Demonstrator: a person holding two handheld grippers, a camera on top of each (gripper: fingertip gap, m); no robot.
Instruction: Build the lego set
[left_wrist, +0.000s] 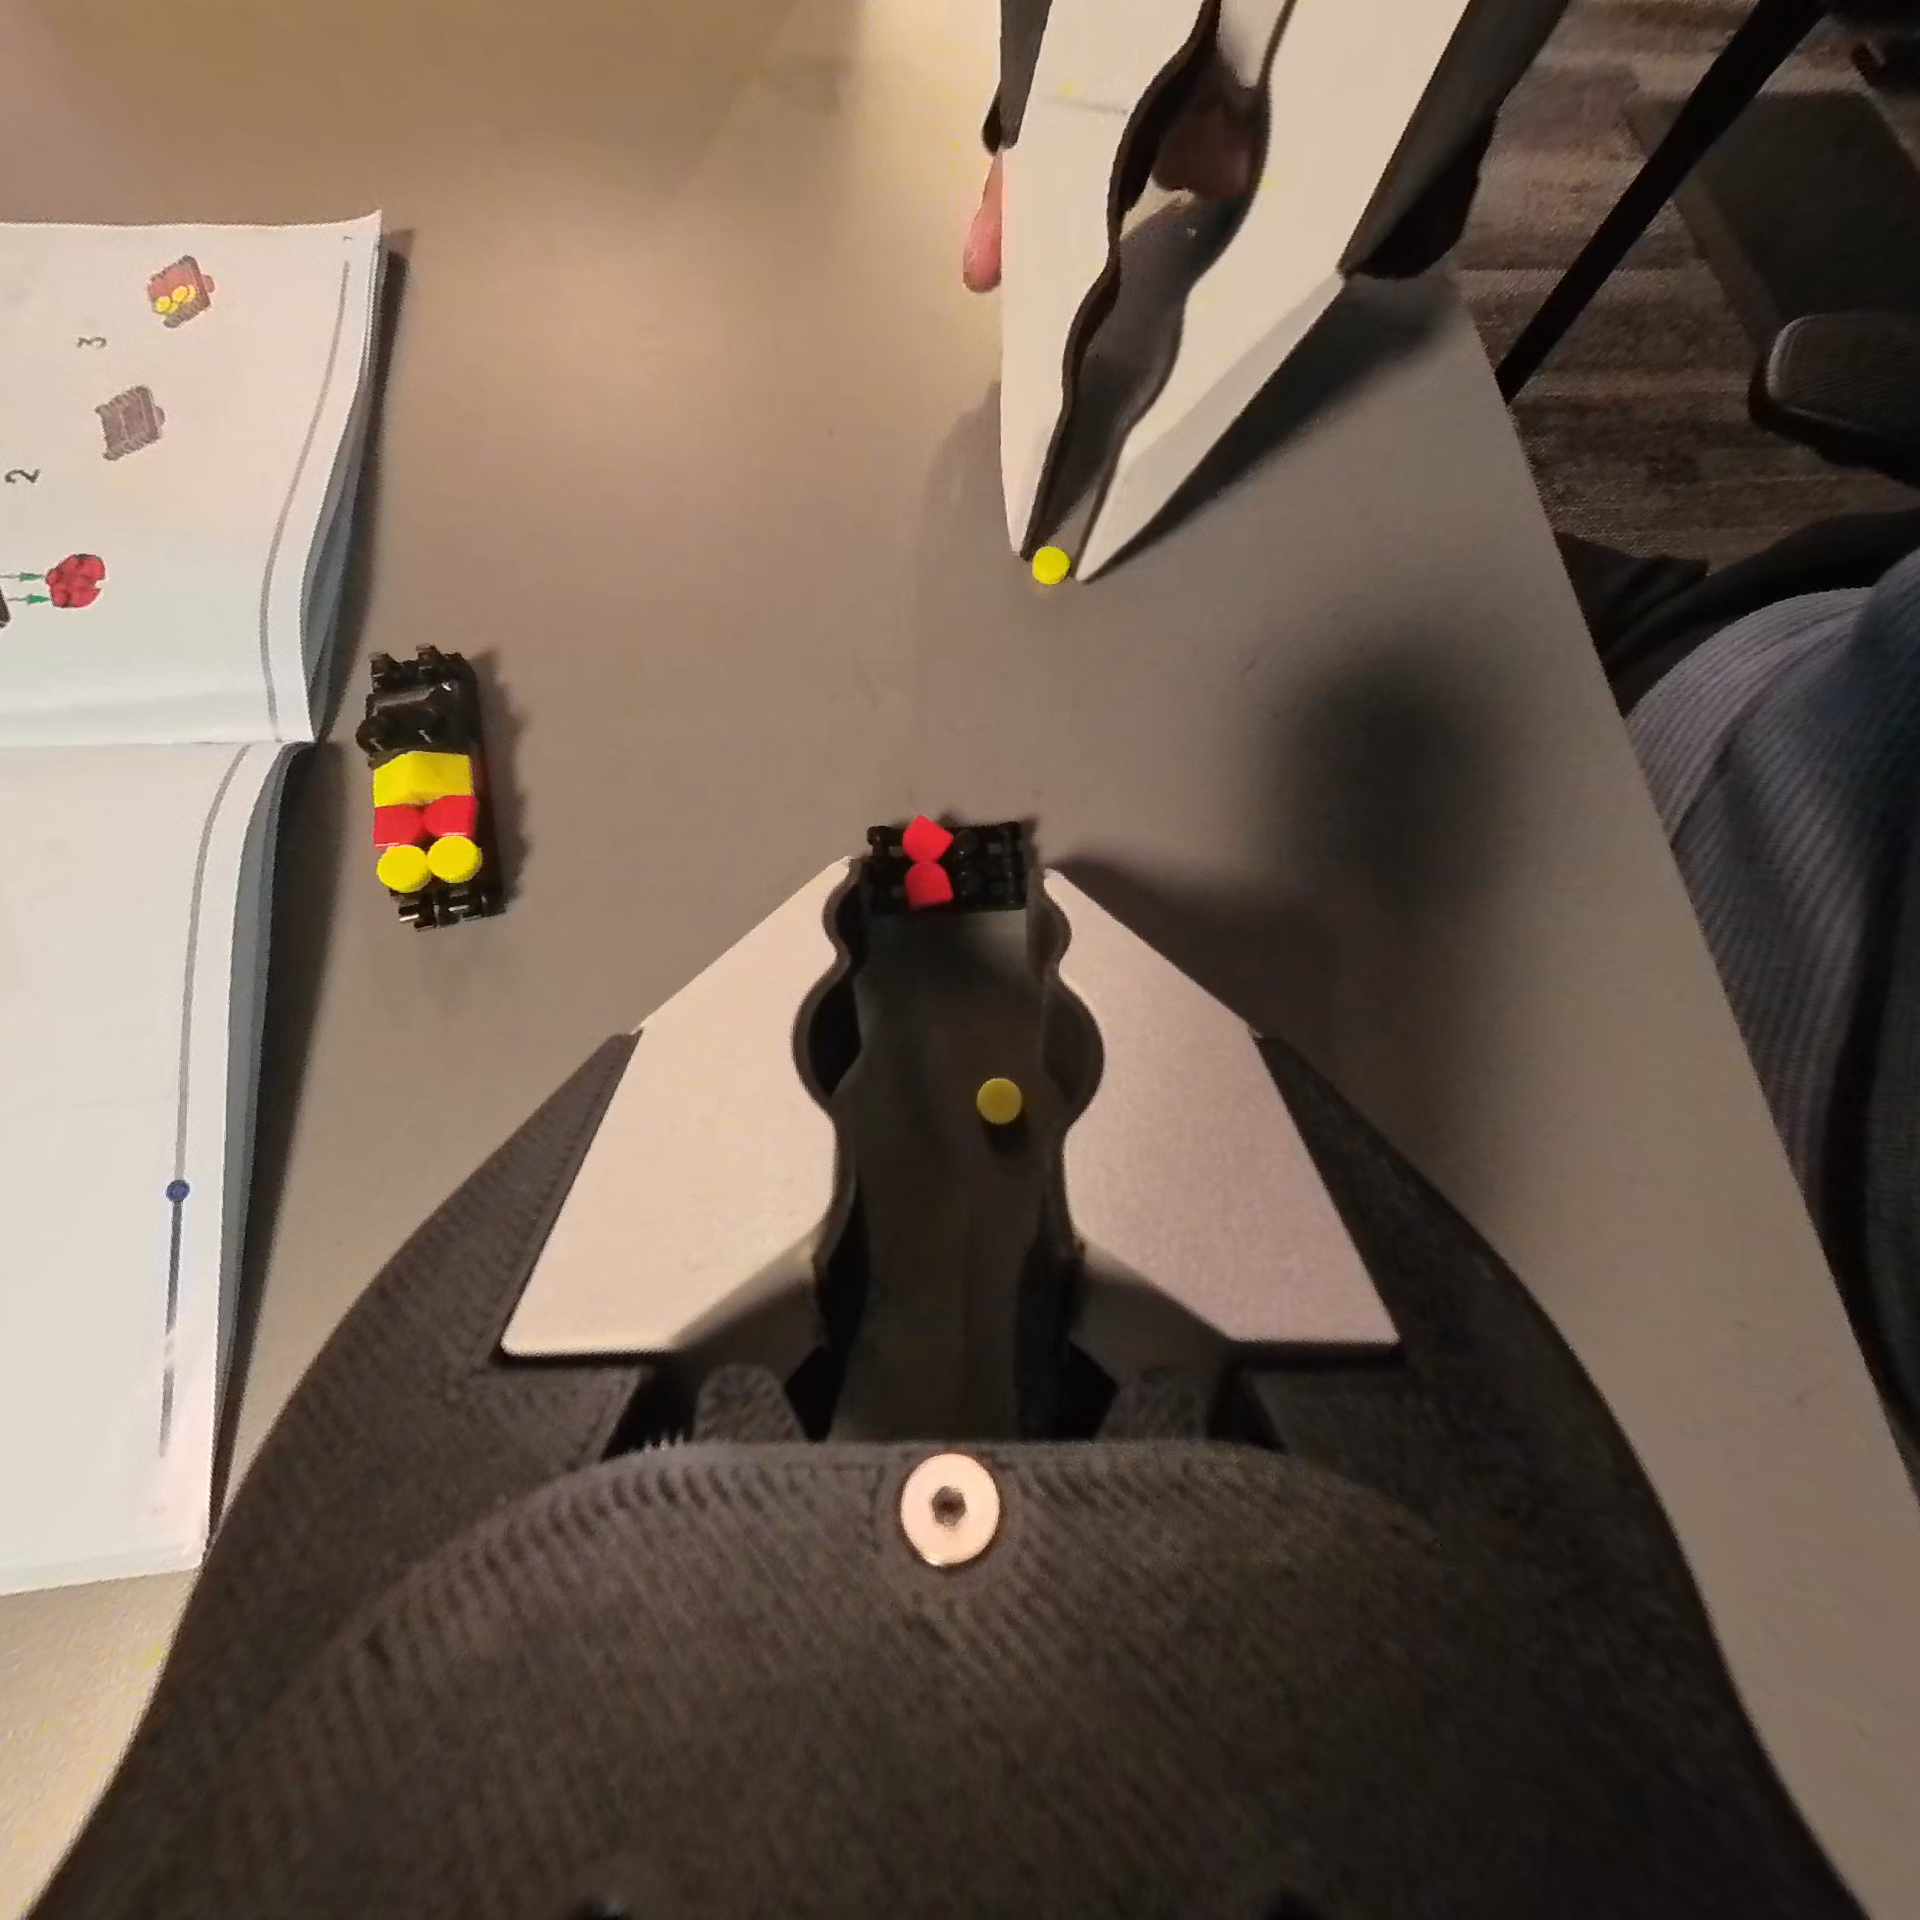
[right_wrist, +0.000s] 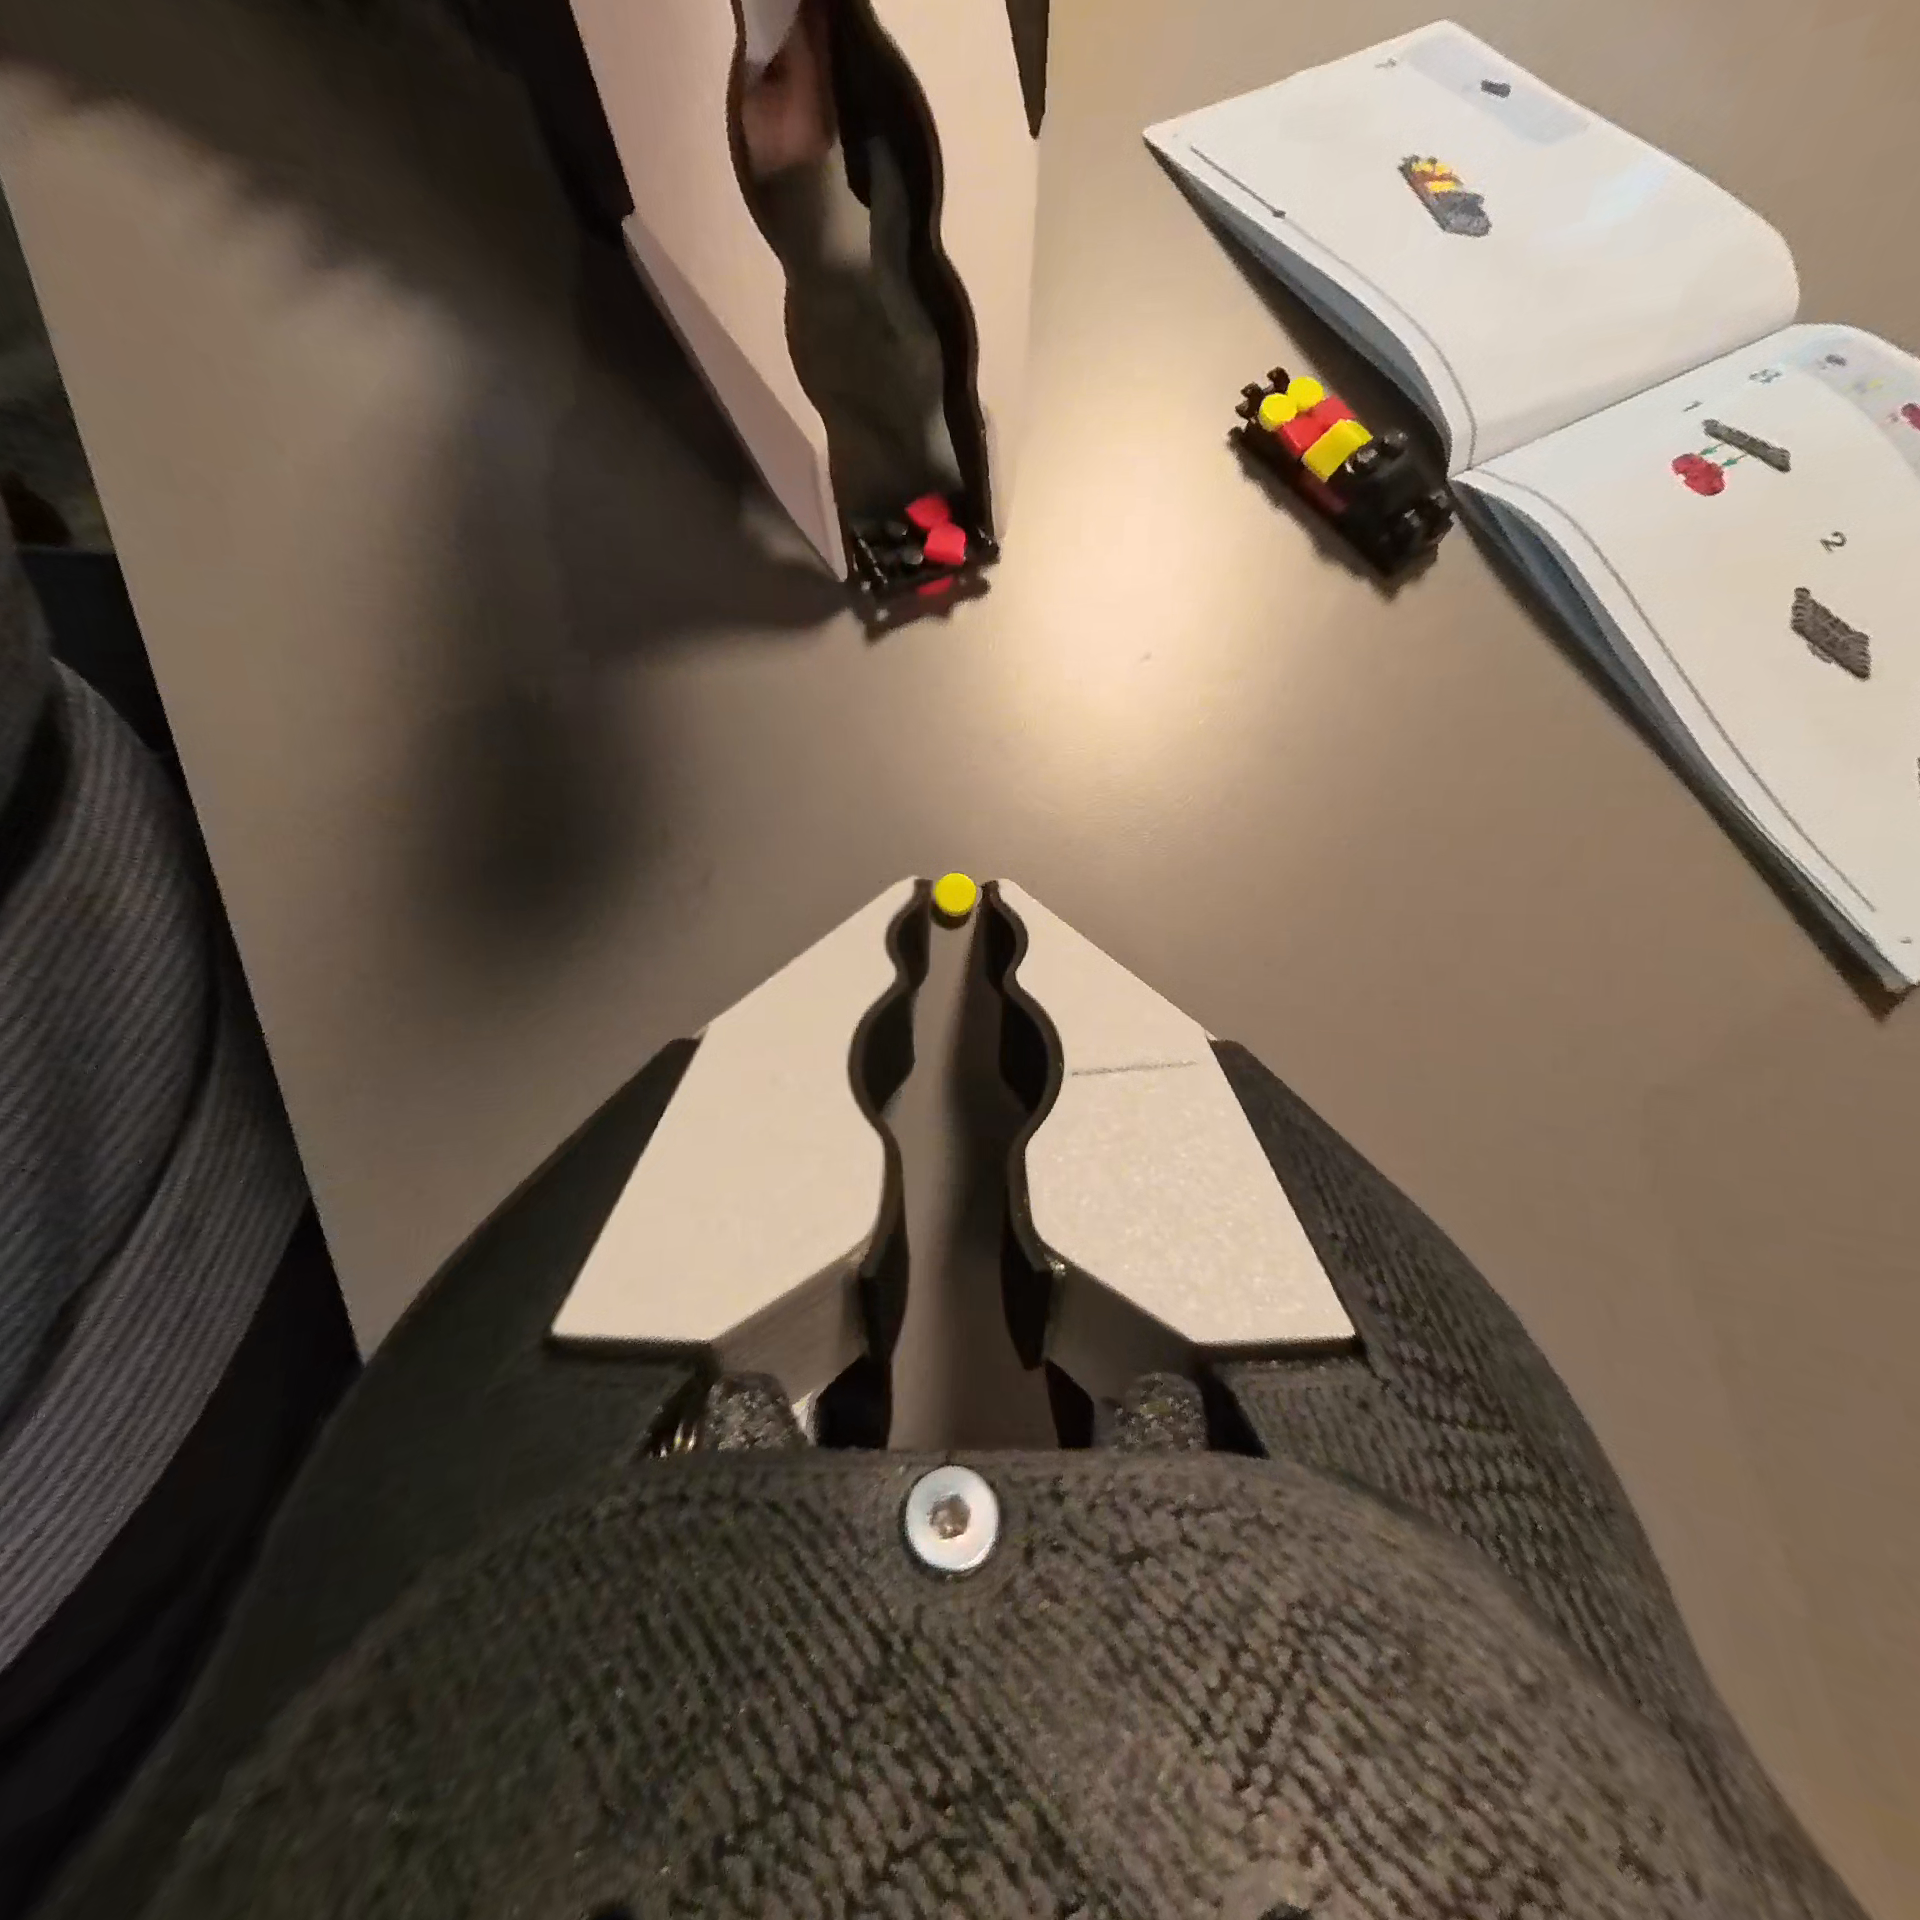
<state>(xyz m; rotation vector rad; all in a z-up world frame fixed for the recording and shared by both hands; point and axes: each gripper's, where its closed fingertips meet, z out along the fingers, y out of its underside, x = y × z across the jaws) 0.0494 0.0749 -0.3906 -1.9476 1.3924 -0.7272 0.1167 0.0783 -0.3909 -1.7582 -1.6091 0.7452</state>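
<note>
My left gripper (left_wrist: 951, 878) is shut on a black studded plate (left_wrist: 987, 868) that carries two red pieces (left_wrist: 925, 862), held at the table surface. It also shows in the right wrist view (right_wrist: 920, 551) with the plate (right_wrist: 883, 556). My right gripper (right_wrist: 954, 896) is shut on a small yellow round stud (right_wrist: 954, 894) low over the table. It shows in the left wrist view (left_wrist: 1051, 566) with the stud (left_wrist: 1050, 564). A second yellow stud (left_wrist: 998, 1101) lies on the table between my left fingers. A finished black assembly (left_wrist: 431, 795) with yellow and red pieces lies to the left.
An open instruction booklet (left_wrist: 156, 623) lies at the table's left side, and at the right in the right wrist view (right_wrist: 1558, 364). The finished assembly (right_wrist: 1340, 462) sits beside it. The table edge (left_wrist: 1621, 727) runs close on the right, with a person's clothed leg (left_wrist: 1787, 831) beyond it. There is about 8 centimeters between the tips of the two grippers.
</note>
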